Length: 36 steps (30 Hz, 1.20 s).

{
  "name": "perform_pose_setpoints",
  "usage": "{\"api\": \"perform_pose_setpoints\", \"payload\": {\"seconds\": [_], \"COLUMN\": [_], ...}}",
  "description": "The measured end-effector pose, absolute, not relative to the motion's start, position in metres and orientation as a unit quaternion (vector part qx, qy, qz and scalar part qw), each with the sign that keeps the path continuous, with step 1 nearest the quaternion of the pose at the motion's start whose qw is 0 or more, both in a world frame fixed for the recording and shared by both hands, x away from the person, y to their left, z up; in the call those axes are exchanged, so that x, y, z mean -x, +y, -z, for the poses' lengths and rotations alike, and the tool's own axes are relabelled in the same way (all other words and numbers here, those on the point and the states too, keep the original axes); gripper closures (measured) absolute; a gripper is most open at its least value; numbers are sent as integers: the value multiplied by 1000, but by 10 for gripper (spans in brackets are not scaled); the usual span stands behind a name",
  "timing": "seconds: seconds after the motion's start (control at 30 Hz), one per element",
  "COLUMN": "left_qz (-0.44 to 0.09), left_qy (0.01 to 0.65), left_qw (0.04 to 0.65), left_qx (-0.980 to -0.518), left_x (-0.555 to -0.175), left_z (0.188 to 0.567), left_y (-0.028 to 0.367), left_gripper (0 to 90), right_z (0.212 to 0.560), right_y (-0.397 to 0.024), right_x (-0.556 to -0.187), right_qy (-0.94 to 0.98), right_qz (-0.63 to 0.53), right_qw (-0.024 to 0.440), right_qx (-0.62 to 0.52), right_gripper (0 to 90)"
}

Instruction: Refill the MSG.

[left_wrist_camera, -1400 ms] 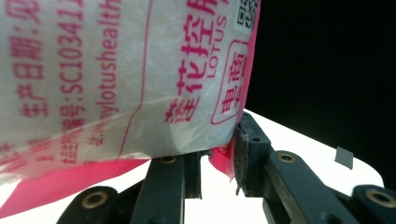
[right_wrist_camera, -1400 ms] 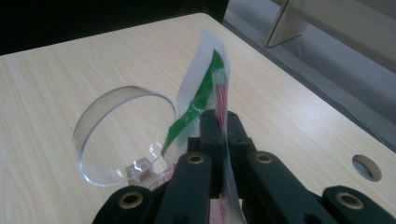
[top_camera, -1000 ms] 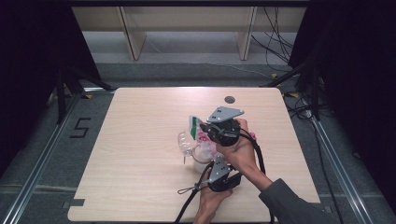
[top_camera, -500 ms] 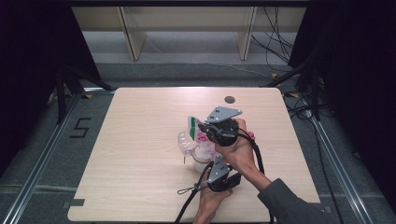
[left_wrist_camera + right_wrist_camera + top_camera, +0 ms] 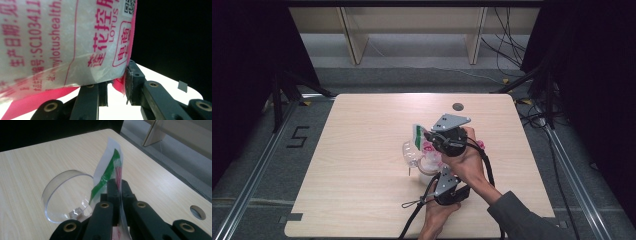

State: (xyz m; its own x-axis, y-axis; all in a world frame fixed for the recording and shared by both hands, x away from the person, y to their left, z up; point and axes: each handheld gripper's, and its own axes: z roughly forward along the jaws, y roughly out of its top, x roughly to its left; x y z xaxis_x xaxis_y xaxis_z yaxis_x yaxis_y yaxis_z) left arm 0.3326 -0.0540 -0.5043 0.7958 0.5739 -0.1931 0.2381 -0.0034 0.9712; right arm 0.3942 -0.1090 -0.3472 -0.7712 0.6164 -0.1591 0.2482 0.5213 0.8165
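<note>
Nothing has shifted over the last second: right claw (image 5: pixel 117 187) stays clenched on the packet's (image 5: pixel 110 167) top edge, just beside the clear cup (image 5: pixel 62 195); left claw (image 5: pixel 116 85) still grips the packet's lower pink part. Judging by this, tearing hasn't started.

bag (image 5: pixel 62 42): cut off top and left in my left gripper view, print partly unreadable | clear cup (image 5: pixel 65 195): near rim behind my right gripper (image 5: pixel 117 185) | high view: my hands cover most of bag, jaw tips too small to tell | table hole (image 5: pixel 198 212): clipped at right edge
</note>
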Motion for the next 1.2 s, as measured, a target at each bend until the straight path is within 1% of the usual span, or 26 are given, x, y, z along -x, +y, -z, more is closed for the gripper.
{"api": "perform_pose_setpoints", "payload": {"seconds": [0.1,0.27,0.33,0.4,0.47,0.77,0.83,0.87,0.9,0.97,1.03,1.1,1.13,1.2], "left_qz": [-131,-131,-132,-132,-132,-131,-127,-131,-128,-131,-129,-130,-130,-132], "left_qy": [292,292,292,292,292,290,286,290,288,289,291,292,292,291], "left_qw": [645,646,645,643,645,643,649,644,648,648,645,643,643,643], "left_qx": [-694,-693,-694,-695,-693,-697,-693,-695,-694,-692,-695,-696,-696,-696], "left_x": [-333,-333,-333,-333,-333,-334,-334,-333,-334,-334,-333,-333,-333,-333], "left_z": [504,504,504,504,504,503,504,504,504,503,503,503,503,503], "left_y": [-54,-54,-54,-54,-54,-54,-55,-55,-55,-55,-55,-55,-55,-54], "left_gripper": [741,741,741,741,741,742,741,741,741,742,742,742,742,741], "right_z": [348,348,348,348,347,347,348,348,348,347,347,348,348,347], "right_y": [-108,-108,-108,-108,-108,-108,-107,-107,-107,-108,-108,-108,-108,-109], "right_x": [-395,-394,-395,-395,-395,-395,-396,-395,-396,-396,-396,-395,-396,-396], "right_qy": [842,843,840,843,843,841,841,844,844,841,841,842,839,841], "right_qz": [-419,-418,-421,-419,-418,-419,-418,-413,-413,-420,-420,-417,-420,-420], "right_qw": [228,214,227,216,226,217,226,218,225,215,224,216,223,222], "right_qx": [-253,-261,-255,-258,-251,-265,-257,-262,-259,-265,-259,-265,-264,-260], "right_gripper": [900,900,900,900,900,900,900,900,900,900,900,900,900,900]}}
